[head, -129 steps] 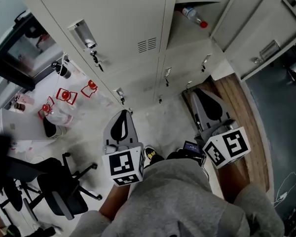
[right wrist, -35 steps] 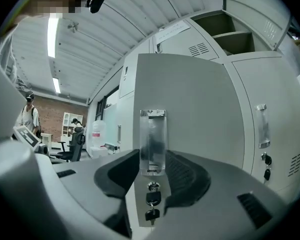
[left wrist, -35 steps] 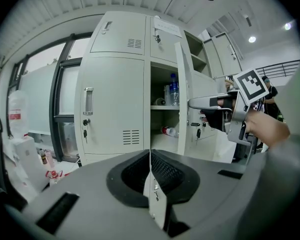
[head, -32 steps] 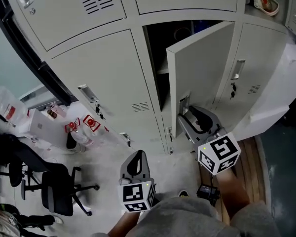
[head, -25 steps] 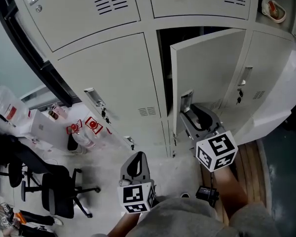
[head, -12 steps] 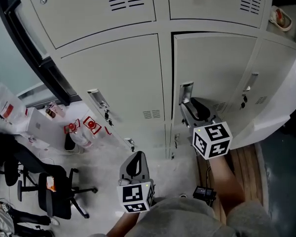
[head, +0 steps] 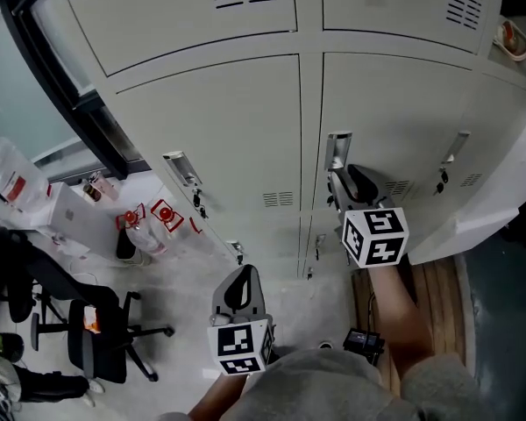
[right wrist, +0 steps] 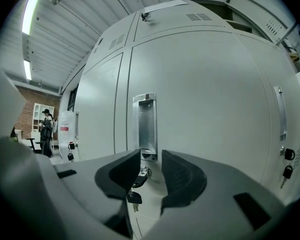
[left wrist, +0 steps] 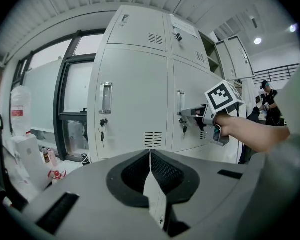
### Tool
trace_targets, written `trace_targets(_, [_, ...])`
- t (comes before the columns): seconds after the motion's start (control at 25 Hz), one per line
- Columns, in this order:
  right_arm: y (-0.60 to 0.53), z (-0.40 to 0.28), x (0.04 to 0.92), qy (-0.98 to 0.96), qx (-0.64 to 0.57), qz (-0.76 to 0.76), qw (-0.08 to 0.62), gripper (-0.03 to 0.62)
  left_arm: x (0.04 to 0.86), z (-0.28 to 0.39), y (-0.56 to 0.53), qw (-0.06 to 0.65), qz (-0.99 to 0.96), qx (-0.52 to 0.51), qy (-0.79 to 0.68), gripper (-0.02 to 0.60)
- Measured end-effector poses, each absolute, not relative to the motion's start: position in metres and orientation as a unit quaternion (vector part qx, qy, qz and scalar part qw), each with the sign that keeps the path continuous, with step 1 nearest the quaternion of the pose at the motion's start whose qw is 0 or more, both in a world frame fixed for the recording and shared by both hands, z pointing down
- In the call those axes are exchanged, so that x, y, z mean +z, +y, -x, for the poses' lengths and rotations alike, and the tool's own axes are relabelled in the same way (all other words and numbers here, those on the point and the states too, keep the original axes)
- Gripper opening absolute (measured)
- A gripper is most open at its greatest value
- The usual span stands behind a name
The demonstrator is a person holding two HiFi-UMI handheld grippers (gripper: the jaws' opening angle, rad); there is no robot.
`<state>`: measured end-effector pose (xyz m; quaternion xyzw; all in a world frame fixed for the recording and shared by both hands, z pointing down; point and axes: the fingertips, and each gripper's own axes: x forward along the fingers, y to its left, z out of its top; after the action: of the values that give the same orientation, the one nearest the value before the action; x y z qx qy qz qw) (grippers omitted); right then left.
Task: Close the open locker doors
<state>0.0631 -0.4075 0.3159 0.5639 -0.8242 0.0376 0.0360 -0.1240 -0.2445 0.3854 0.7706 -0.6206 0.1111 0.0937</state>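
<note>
The beige middle locker door (head: 377,121) lies flush with its neighbours. My right gripper (head: 344,182) is up against it just below the recessed metal handle (head: 337,152). In the right gripper view the handle (right wrist: 144,126) stands straight ahead, and the lock with its hanging key (right wrist: 135,194) shows in the gap of my right gripper (right wrist: 151,166), which is open and holds nothing. My left gripper (head: 242,276) hangs low over the floor, away from the lockers. The left gripper (left wrist: 150,156) is shut and empty.
At the far right an open locker (head: 513,38) holds a small item, and a pale open door panel (head: 486,213) juts out below it. An office chair (head: 96,340) and red-labelled bags (head: 145,222) stand at the left. A small black device (head: 361,340) lies on the floor.
The middle door, ajar a second ago, has swung fully shut with my right gripper following it inward. The left gripper has hardly moved.
</note>
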Motion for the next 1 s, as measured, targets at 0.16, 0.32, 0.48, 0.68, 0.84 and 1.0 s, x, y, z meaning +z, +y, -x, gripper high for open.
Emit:
trace_targets(0.16, [-0.41, -0.068, 0.317, -0.812, 0.023, -0.582, 0.042, 0.095, 0.387, 0.126, -0.244, 0.096, -0.771, 0.116, -0.618, 0.012])
trace_targets(0.32, [-0.407, -0.066, 0.315, -0.807, 0.013, -0.588, 0.055, 0.048, 0.389, 0.125, -0.243, 0.097, -0.774, 0.12, -0.614, 0.012])
trace_targets(0.48, [-0.387, -0.061, 0.309, -0.81, 0.008, -0.584, 0.048, 0.043, 0.386, 0.128, -0.243, 0.095, -0.775, 0.121, -0.612, 0.011])
trace_targets(0.68, [-0.357, -0.063, 0.3, -0.81, 0.008, -0.585, 0.039, 0.043, 0.381, 0.117, -0.247, 0.085, -0.783, 0.125, -0.603, 0.011])
trace_targets(0.84, [-0.341, -0.07, 0.293, -0.809, 0.011, -0.587, 0.029, 0.043, 0.371, 0.103, -0.248, 0.069, -0.782, 0.138, -0.604, 0.011])
trace_targets(1.0, [-0.328, -0.082, 0.284, -0.807, 0.009, -0.589, 0.023, 0.043, 0.364, 0.086, -0.251, 0.077, -0.789, 0.128, -0.596, 0.011])
